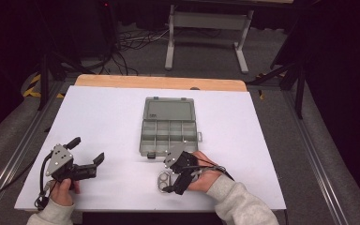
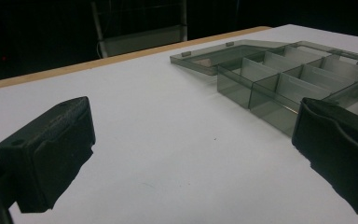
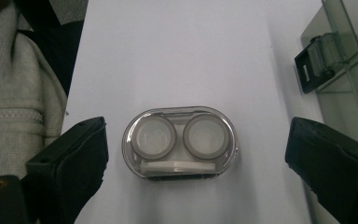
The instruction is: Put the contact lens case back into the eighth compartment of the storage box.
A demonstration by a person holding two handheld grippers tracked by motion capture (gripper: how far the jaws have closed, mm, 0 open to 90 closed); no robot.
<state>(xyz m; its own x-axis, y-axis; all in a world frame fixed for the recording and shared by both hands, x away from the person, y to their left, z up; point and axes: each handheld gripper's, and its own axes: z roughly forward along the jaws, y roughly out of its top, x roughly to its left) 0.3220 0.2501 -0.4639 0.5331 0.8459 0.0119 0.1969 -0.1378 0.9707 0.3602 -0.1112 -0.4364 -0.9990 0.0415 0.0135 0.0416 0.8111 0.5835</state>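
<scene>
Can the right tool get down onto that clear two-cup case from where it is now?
Probably yes. The right tool hangs above the clear case, its jaws apart on either side with bare table between. The compartment box stands off to one side.

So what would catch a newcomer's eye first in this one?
Probably the clear oval contact lens case on the white table, lying between the open fingers of the right gripper without touching them. Beyond it sits the open grey compartment box; the left gripper hovers open.
</scene>
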